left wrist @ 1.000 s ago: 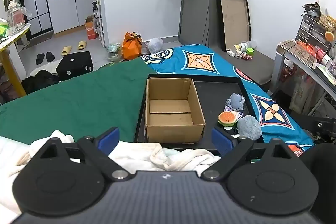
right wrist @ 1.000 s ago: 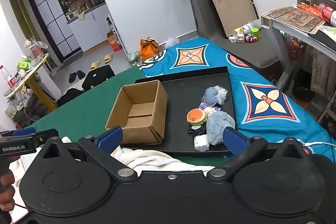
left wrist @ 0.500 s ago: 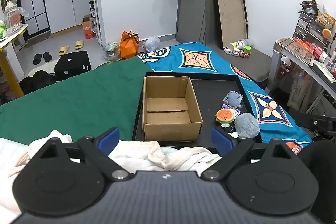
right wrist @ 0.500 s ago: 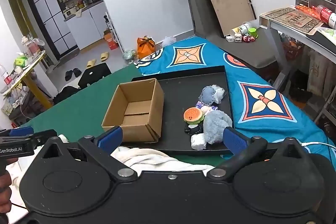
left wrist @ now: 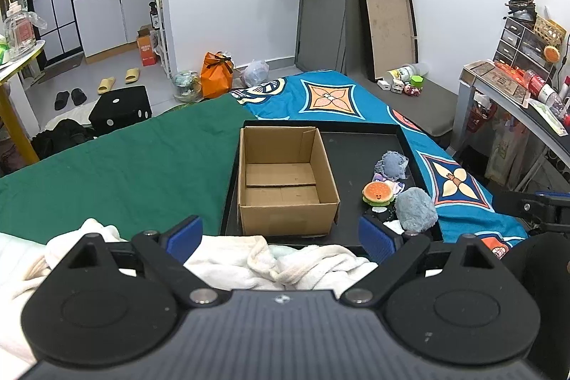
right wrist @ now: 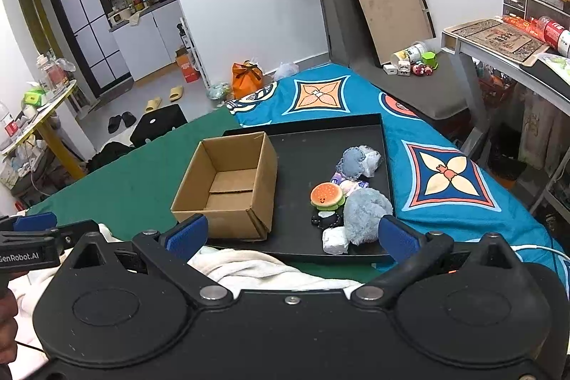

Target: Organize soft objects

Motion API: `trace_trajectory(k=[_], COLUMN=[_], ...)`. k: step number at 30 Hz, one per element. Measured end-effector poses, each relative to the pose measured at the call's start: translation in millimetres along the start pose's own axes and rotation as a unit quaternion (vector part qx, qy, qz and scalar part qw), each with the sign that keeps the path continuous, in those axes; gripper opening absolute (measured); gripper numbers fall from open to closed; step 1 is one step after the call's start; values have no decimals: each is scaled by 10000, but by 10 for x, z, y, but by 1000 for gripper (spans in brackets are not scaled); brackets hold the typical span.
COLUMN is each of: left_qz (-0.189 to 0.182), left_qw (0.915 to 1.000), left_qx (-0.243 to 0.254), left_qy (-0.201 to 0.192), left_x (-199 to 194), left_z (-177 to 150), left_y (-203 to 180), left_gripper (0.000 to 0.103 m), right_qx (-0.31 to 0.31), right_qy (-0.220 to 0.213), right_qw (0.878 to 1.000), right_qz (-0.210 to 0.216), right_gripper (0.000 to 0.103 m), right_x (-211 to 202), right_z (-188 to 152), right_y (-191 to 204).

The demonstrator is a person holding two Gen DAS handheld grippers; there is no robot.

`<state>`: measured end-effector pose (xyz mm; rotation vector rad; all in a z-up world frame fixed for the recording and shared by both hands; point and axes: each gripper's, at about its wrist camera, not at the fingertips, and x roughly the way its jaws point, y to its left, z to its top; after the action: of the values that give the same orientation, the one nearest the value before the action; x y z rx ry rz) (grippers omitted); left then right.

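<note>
A cluster of soft toys lies on the right half of a black tray, at about 3 o'clock from the cardboard box. The cluster holds an orange burger plush, a fluffy grey-blue plush touching it at 4 o'clock, a blue-grey plush at 12 o'clock, and a small white piece at the near edge. Since a second ago both views have drawn back slightly, so the tray sits a little farther off; the toys have not moved. The box stands open on the tray's left half with nothing inside. The tray rests on a bed with a green cover and a blue patterned cover. The left hand-held gripper and the right hand-held gripper are both spread wide, grasping nothing, above crumpled white cloth.
</note>
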<state>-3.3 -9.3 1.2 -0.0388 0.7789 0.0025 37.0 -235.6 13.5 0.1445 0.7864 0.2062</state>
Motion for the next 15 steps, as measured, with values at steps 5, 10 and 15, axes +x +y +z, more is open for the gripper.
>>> trace_trajectory(k=[5,10,15], left_qz=[-9,-8,-14], left_qw=[10000,10000,10000], left_qx=[20,17,9], left_qy=[-10,-13,-21], left_x=[-7,-13,-23], left_z=[-15,-11,-14], left_y=[-19,-26,-25], left_gripper=[93,93,93], right_qx=[2,-43,-54], right_qy=[-5,-29,-24], right_qw=[10000,10000,10000], right_qz=[-4,-26,-23], right_gripper=[103,103,103], right_x=[-14,-34,-37], right_z=[7,17,16], right_y=[-4,17,30])
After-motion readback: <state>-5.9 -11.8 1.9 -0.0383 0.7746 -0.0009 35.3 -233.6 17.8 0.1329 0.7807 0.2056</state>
